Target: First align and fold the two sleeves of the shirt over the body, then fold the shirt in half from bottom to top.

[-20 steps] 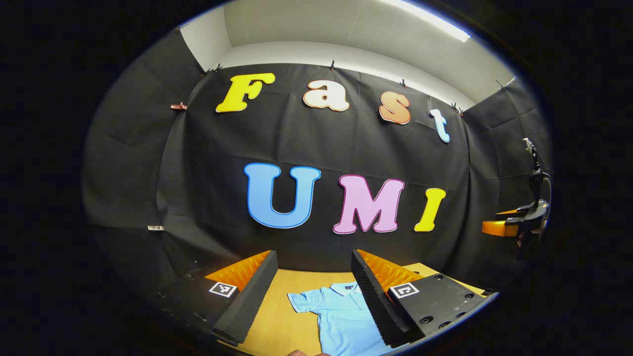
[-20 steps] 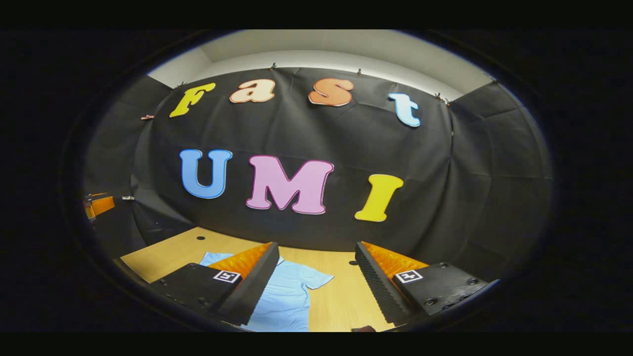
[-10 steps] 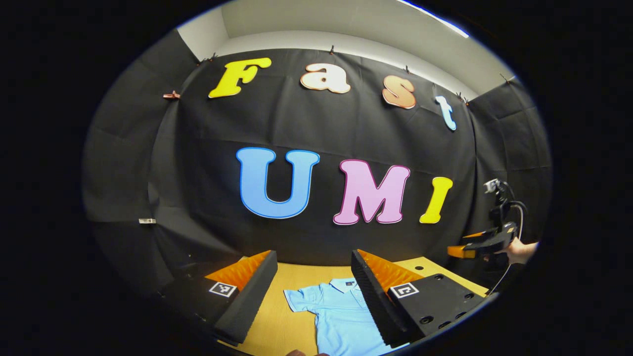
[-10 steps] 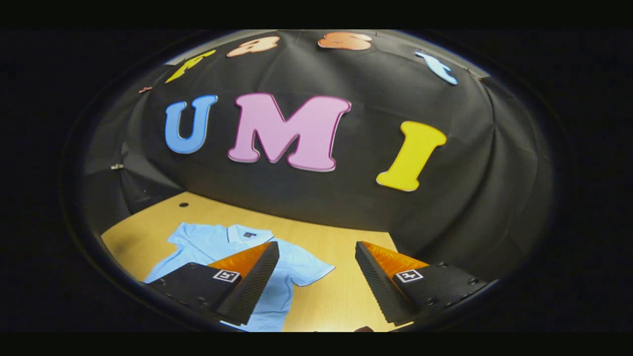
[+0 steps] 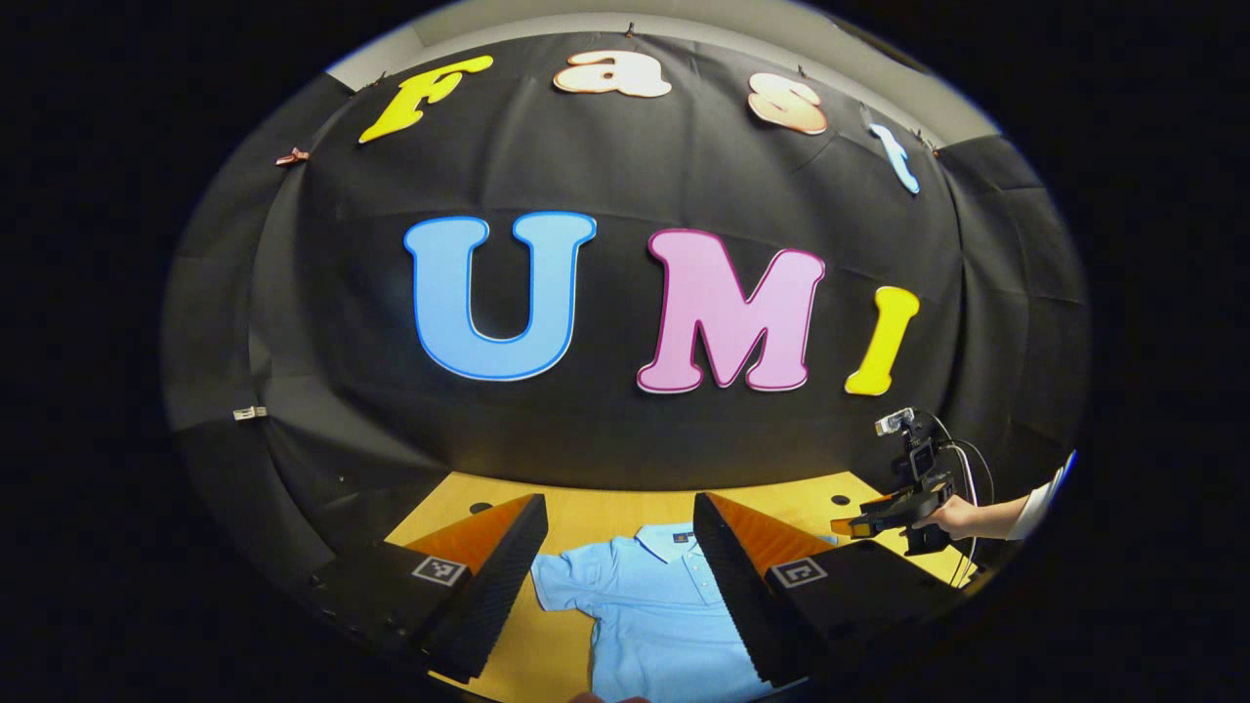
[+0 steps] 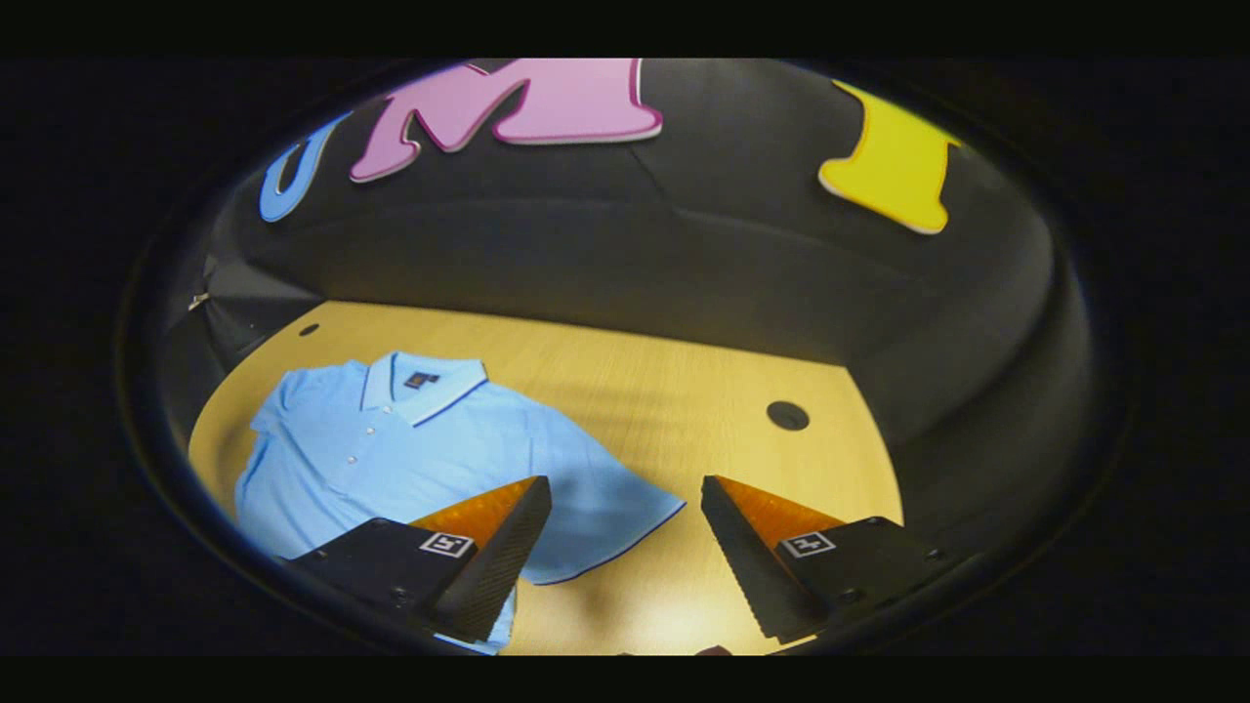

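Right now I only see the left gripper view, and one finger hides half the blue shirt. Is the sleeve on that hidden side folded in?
Observer: No. In the right gripper view that sleeve lies spread flat on the table, away from the shirt body.
Operator: That far-off gripper in someone's hand, is it holding anything?
Observer: Nothing. The right gripper is open and empty, pointed at that sleeve.
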{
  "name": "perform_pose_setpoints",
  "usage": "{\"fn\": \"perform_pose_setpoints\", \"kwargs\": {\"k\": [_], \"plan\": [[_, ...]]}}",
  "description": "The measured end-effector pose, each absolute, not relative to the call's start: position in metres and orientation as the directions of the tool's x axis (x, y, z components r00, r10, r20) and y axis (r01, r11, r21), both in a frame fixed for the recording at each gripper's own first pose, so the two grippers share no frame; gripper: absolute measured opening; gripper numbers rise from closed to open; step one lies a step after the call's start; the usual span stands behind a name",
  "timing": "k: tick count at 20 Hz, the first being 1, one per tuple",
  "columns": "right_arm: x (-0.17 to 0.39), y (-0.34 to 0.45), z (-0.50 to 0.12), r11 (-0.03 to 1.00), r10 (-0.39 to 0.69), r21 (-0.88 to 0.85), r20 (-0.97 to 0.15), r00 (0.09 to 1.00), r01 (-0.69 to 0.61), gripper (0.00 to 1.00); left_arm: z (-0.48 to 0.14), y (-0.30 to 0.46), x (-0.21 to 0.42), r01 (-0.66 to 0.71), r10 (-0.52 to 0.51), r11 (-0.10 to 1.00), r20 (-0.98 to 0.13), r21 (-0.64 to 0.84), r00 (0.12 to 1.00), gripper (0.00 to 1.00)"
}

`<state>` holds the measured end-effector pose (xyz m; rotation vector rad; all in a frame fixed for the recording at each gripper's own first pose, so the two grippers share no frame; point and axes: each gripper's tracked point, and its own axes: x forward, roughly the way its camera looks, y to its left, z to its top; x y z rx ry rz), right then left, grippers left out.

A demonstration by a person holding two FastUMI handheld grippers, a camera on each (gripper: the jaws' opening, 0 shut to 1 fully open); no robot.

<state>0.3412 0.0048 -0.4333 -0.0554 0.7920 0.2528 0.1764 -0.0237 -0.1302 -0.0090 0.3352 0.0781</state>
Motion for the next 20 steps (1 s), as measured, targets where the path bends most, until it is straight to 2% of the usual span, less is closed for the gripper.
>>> {"fn": "perform_pose_setpoints", "kwargs": {"k": [6,7,9,11,12,14,15,16,17,18,19,20], "plan": [[0.333,0.004,-0.504,0.973,0.195,0.098,-0.827,0.526,-0.207,0.98,-0.159,-0.021,0.184,-0.123,0.125,0.992,-0.398,0.03,0.909,0.97],[0.332,0.007,-0.499,0.974,0.211,0.129,-0.826,0.523,-0.188,0.98,-0.163,-0.021,0.186,-0.124,0.125,0.992,-0.406,0.03,0.905,0.97],[0.338,0.004,-0.503,0.98,0.191,0.13,-0.832,0.52,-0.152,0.92,-0.165,-0.023,0.187,-0.124,0.126,0.992,-0.406,0.03,0.905,0.97],[0.341,0.007,-0.501,0.978,0.195,0.128,-0.83,0.523,-0.163,0.89,-0.162,-0.019,0.187,-0.122,0.123,0.992,-0.397,0.029,0.91,0.97],[0.341,0.011,-0.501,0.976,0.21,0.143,-0.824,0.526,-0.166,0.75,-0.162,-0.016,0.184,-0.124,0.126,0.992,-0.398,0.031,0.909,0.97],[0.343,0.027,-0.495,0.983,0.185,0.158,-0.826,0.532,-0.096,0.12,-0.161,-0.008,0.177,-0.126,0.13,0.991,-0.4,0.035,0.907,0.97],[0.344,0.031,-0.497,0.983,0.181,0.17,-0.823,0.538,-0.069,0.11,-0.161,-0.003,0.175,-0.128,0.133,0.991,-0.403,0.039,0.906,0.97],[0.345,0.034,-0.499,0.982,0.185,0.178,-0.823,0.537,-0.064,0.05,-0.162,0.002,0.172,-0.13,0.138,0.99,-0.408,0.047,0.903,0.97],[0.345,0.035,-0.498,0.98,0.191,0.189,-0.825,0.532,-0.059,0.05,-0.16,0.006,0.17,-0.133,0.143,0.99,-0.41,0.054,0.901,0.97],[0.346,0.038,-0.489,0.975,0.211,0.214,-0.813,0.543,-0.059,0.0,-0.158,0.011,0.168,-0.136,0.149,0.989,-0.403,0.059,0.903,0.97],[0.35,0.044,-0.475,0.971,0.229,0.231,-0.79,0.569,-0.07,0.05,-0.155,0.016,0.168,-0.139,0.151,0.989,-0.396,0.059,0.906,0.97],[0.355,0.053,-0.458,0.965,0.25,0.244,-0.758,0.602,-0.095,0.0,-0.157,0.021,0.166,-0.145,0.155,0.988,-0.396,0.056,0.905,0.97]]}}
